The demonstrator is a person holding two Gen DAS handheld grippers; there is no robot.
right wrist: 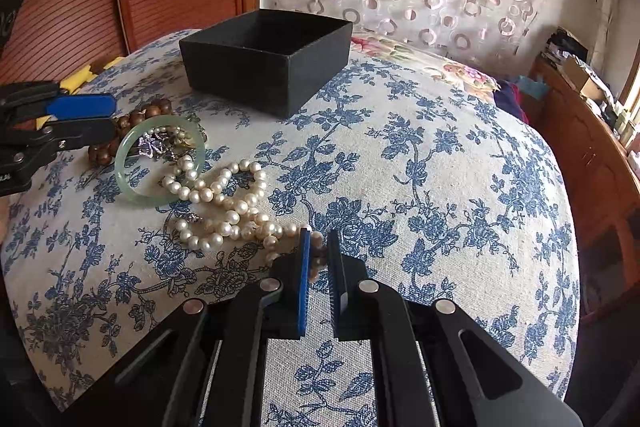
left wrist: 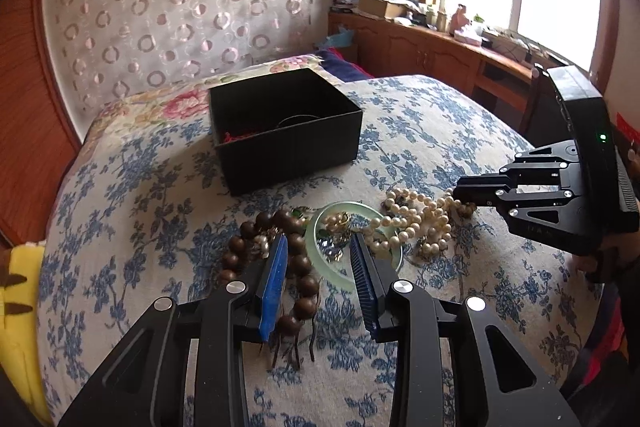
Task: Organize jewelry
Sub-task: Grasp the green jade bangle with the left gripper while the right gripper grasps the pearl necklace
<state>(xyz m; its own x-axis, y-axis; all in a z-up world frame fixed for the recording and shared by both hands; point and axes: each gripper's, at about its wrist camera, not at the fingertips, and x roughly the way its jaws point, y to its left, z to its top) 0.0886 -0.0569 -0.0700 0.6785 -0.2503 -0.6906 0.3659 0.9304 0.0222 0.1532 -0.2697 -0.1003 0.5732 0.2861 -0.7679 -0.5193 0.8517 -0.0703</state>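
Box (left wrist: 286, 131) on bed (left wrist: 440, 131) held little; red cord visible inside. Most jewelry remained outside, near box: wooden beads (left wrist: 298, 259), jade bangle (left wrist: 352, 243), pearls (right wrist: 224, 211). Left tongs (left wrist: 320, 279) apart, angled down, straddling beads and bangle. Right tongs (right wrist: 318, 267) angled down, clamped on pearls' end.

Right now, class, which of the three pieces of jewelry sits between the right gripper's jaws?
The pearl necklace: white beads, one end pinched by the right gripper. The brown bead bracelet and green bangle lie apart from it.
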